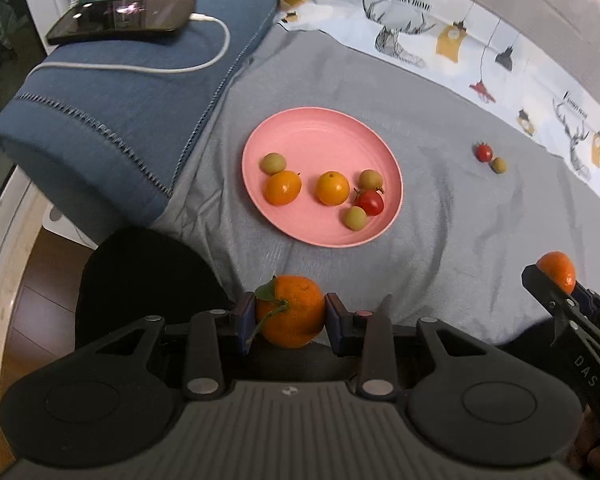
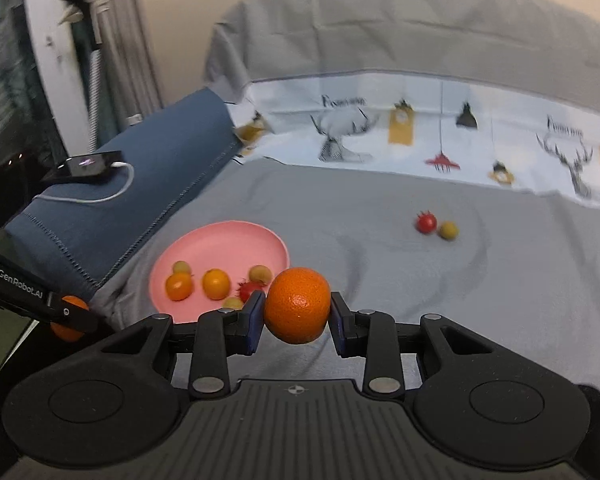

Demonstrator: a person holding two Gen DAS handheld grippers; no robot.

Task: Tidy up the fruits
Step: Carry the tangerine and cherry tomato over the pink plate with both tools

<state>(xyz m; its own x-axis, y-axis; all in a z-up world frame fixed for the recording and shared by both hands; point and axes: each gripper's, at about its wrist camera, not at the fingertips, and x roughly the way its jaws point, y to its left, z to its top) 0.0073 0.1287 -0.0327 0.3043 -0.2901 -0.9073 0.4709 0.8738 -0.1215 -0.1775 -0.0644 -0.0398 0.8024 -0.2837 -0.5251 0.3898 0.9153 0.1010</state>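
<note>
Here, left gripper clamping leafy tangerine, right gripper clamping tangerine, pink plate ahead, phone aside.

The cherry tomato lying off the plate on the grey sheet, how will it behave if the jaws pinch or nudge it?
The cherry tomato looks round and glossy, so a nudge probably rolls it. It likely bruises under a hard pinch. The green fruit sits close alongside.

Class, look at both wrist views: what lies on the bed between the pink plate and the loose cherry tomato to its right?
Only bare grey sheet lies between the pink plate and the cherry tomato; the left wrist view shows it best.
</note>
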